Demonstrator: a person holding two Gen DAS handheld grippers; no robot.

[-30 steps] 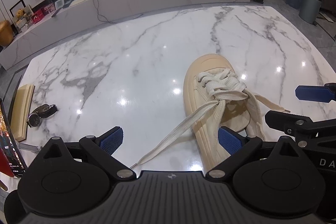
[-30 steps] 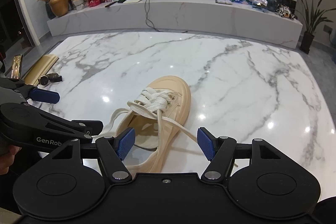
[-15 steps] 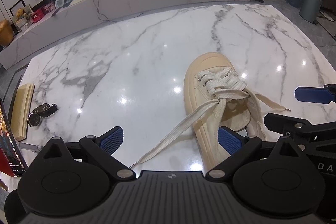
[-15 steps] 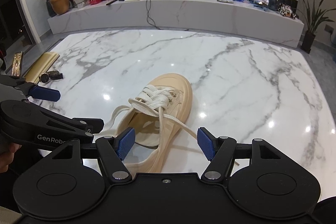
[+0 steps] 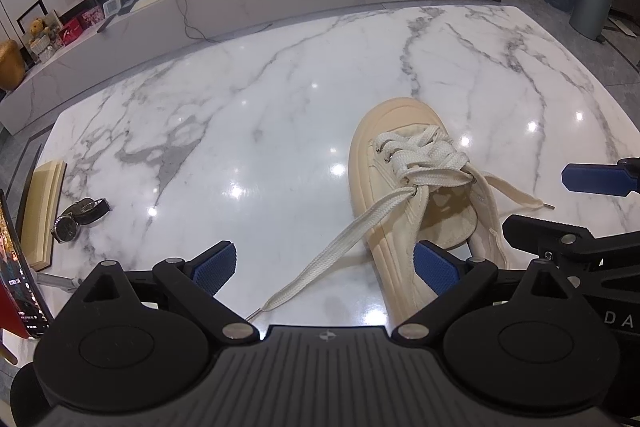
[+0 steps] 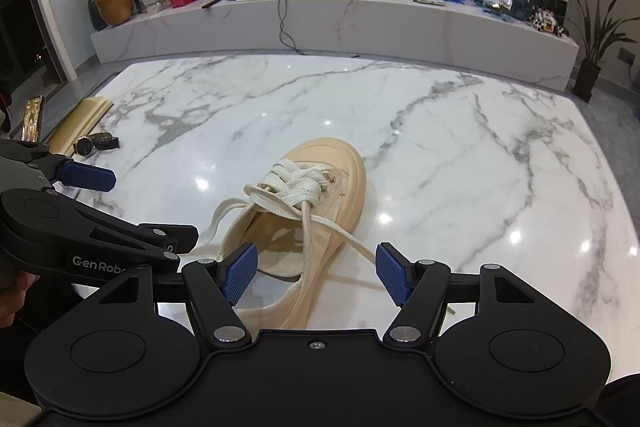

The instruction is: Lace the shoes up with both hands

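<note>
Both grippers, the left gripper and the right gripper, hang with jaws apart and nothing between them, just above the heel of the shoe, which lies on the marble worktop. Its lace is threaded crisscross through the eyelets, so that part looks done. Both ends lie loose on the worktop, one to each side, so pulling tight and knotting seem left. A watch lies well apart.

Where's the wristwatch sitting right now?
In both wrist views the wristwatch lies at the far left of the marble table, beside the wooden block, well left of the shoe.
</note>
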